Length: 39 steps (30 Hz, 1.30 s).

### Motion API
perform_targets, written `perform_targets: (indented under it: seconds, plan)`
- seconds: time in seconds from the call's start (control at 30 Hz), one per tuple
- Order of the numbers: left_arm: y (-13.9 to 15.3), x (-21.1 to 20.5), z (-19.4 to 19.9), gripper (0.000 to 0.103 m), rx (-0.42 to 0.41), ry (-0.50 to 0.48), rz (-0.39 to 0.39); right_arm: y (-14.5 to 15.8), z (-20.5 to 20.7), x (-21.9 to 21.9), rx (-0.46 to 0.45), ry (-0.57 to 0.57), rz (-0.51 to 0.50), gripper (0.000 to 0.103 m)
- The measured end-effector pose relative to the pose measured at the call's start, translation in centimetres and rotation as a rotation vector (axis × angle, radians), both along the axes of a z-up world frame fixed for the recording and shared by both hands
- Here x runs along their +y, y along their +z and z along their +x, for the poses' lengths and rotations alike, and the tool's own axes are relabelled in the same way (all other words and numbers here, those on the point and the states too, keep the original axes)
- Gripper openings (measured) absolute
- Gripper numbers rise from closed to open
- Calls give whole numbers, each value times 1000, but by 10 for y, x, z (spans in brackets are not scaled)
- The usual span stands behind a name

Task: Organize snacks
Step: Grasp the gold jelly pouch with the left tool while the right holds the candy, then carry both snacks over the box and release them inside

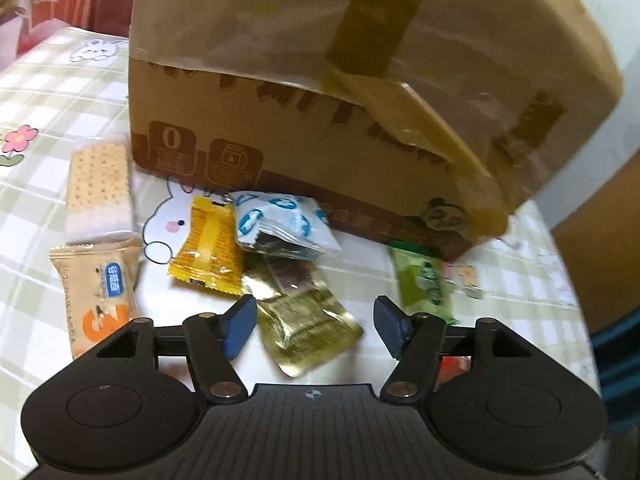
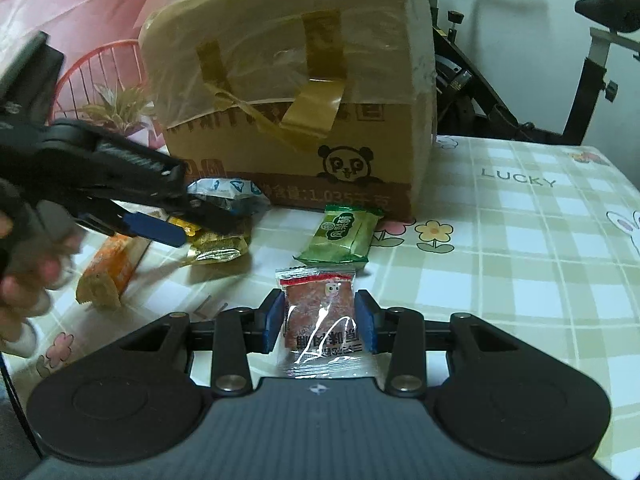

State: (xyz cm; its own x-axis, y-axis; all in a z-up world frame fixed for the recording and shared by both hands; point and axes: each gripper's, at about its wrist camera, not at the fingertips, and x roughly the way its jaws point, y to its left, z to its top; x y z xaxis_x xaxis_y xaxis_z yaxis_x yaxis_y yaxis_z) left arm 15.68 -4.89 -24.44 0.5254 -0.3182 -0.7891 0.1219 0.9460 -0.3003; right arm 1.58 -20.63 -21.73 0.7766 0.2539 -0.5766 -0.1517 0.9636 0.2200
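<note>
Several snack packets lie on the checked tablecloth in front of a taped cardboard box. My left gripper is open, its jaws on either side of a gold packet, just above it. A yellow packet, a blue-white packet, a green packet and two cracker packets lie around it. My right gripper is shut on a clear packet of red-brown snack. The green packet lies just beyond it. The left gripper shows at the left of the right wrist view.
The box stands at the back of the table. A red wire basket with a plant is behind it on the left. An exercise bike stands beyond the table's far edge. An orange-wrapped snack lies at the left.
</note>
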Motion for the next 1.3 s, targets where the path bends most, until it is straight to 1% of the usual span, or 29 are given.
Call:
perform_targets:
  seconds: [0.17,0.2,0.27,0.3,0.4,0.47,0.53,0.57,0.6,0.63,0.83,1.07,1.2,1.3]
  plan:
    - [-6,-14,9,69,3,39,105,0,0,0,0,3,13,41]
    - [-6,-18,9,72,-8,40,121,0,0,0,-1,5,14,41]
    - [-7,-26,11,73,-24,41,168,-1,0,0,-2,8,14,41]
    - [-8,-31,11,76,-35,40,191,-1,0,0,-2,9,15,41]
    - [-13,-43,8,78,-61,37,258,-1,0,-1,0,9,18,41]
    - [-16,-48,3,78,-68,41,298,-1,0,-2,0,8,22,41]
    - [-17,-52,-2,75,-74,41,316,-1,0,-2,0,7,26,41]
    - [-16,-51,-5,68,-82,33,316,-1,0,-2,1,7,27,41]
    - [-16,-50,-8,56,-88,28,313,-1,0,-2,1,7,27,41]
    - [-15,-49,-11,52,-93,18,306,-1,1,-2,1,8,27,41]
    - [-7,-23,-36,46,-99,-63,206,-1,0,0,-3,5,27,41]
    - [-4,-19,-64,43,-148,-160,208,0,-2,0,-10,4,17,41]
    - [4,-17,-79,43,-192,-184,208,3,-5,1,-27,3,8,41]
    - [15,-16,-84,43,-244,-194,207,6,-7,1,-42,-2,7,41]
